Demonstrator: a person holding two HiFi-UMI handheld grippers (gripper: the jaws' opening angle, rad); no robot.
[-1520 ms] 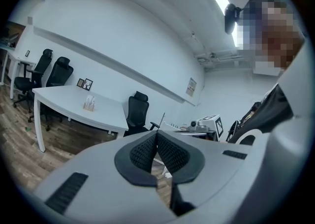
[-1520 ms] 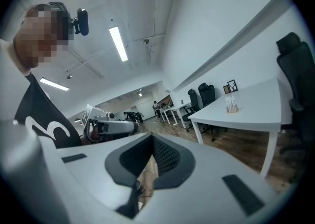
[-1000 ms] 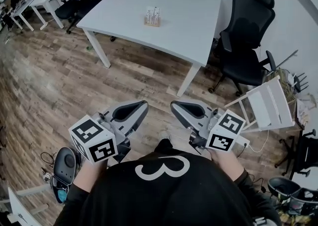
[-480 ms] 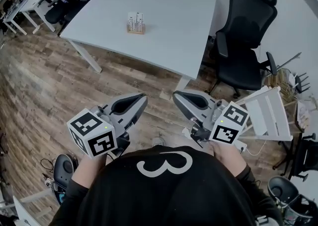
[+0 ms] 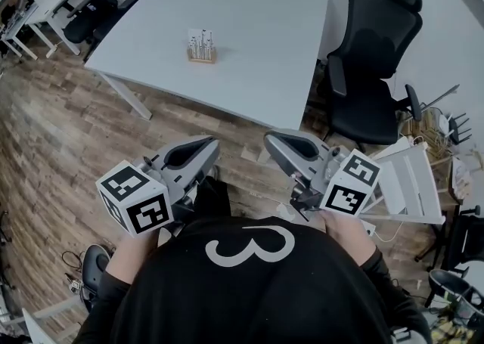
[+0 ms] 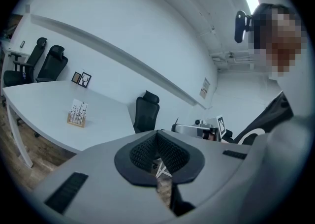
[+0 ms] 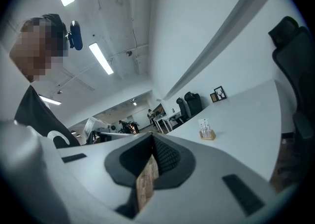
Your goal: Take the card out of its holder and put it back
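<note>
Jaws of the left gripper point(image 6: 158, 142) meet pad to pad with nothing between them, and the right gripper point(image 7: 151, 144) is likewise closed and empty. Well ahead of both, the card point(image 5: 200, 35) stands upright in its wooden holder point(image 5: 201, 55) on the white table point(image 5: 257, 40), the holder's length running crosswise. In the head view it lies almost straight beyond the left jaws, so the left seems nearer. Only that view shows the floor point(image 5: 68, 131) between; only the gripper views show the pads meeting.
</note>
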